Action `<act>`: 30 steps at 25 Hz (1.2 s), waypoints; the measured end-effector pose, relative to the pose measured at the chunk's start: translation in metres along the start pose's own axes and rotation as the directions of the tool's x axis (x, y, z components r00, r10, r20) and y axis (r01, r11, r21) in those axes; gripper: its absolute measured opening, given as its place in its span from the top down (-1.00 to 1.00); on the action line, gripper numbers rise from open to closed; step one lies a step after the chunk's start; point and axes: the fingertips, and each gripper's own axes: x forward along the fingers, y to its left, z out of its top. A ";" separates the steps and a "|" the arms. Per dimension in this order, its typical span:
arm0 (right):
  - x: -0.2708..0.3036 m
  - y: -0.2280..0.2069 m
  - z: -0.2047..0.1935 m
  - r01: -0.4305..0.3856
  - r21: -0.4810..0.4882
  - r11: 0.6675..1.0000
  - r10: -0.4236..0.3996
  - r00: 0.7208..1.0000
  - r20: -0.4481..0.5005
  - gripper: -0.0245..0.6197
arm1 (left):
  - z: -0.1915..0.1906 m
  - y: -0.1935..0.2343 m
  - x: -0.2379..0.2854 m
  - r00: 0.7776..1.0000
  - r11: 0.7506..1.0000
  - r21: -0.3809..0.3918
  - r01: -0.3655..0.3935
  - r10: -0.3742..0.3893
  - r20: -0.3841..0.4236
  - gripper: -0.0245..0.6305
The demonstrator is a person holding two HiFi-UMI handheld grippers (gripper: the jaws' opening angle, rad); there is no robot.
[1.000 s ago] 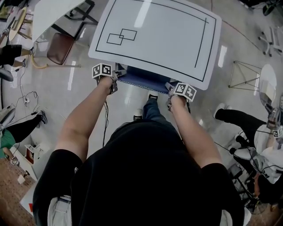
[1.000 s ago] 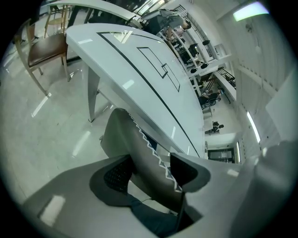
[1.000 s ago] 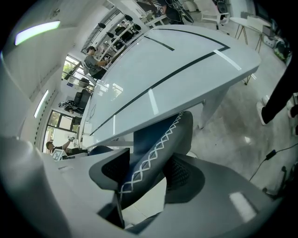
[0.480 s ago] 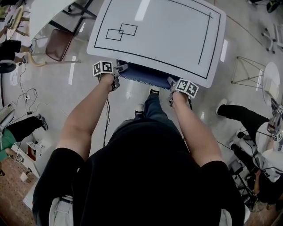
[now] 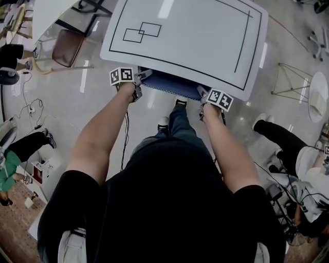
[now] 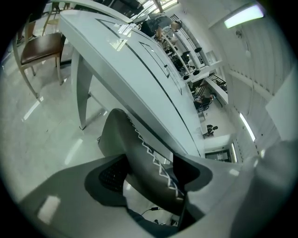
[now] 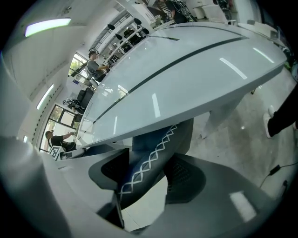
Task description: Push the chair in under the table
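Observation:
The blue chair back (image 5: 169, 85) shows as a narrow strip just beyond the near edge of the white table (image 5: 190, 36), which has black lines on its top. My left gripper (image 5: 138, 85) is at the back's left end and my right gripper (image 5: 203, 97) at its right end. In the left gripper view the stitched chair back (image 6: 139, 158) runs between the left gripper's (image 6: 149, 174) jaws, which are opening. In the right gripper view the right gripper (image 7: 146, 174) is shut on the chair back (image 7: 149, 162), right under the table's edge (image 7: 186, 88).
A brown chair (image 5: 67, 47) and a second white table (image 5: 56, 13) stand at the upper left. People sit at the left and right edges of the head view. A wire stand (image 5: 290, 82) is on the right, and cables (image 5: 31, 110) lie on the floor at the left.
Both grippers and the chair back have shifted a little toward the table. The blue strip still shows at the table's near edge.

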 end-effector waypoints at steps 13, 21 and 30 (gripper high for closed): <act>0.013 -0.009 0.000 0.013 -0.050 0.999 -0.015 0.999 -0.030 0.09 | -0.009 0.000 0.011 1.000 0.999 0.049 -0.009 0.009 -0.016 -0.54; 0.015 -0.014 -0.009 0.009 -0.057 0.998 -0.012 0.999 -0.049 0.08 | -0.017 0.006 0.011 1.000 0.999 0.029 -0.017 0.017 -0.011 -0.55; 0.015 -0.016 -0.011 0.007 -0.045 0.999 -0.010 0.998 -0.063 0.07 | -0.018 0.011 0.010 0.999 0.999 0.018 -0.035 0.035 0.002 -0.55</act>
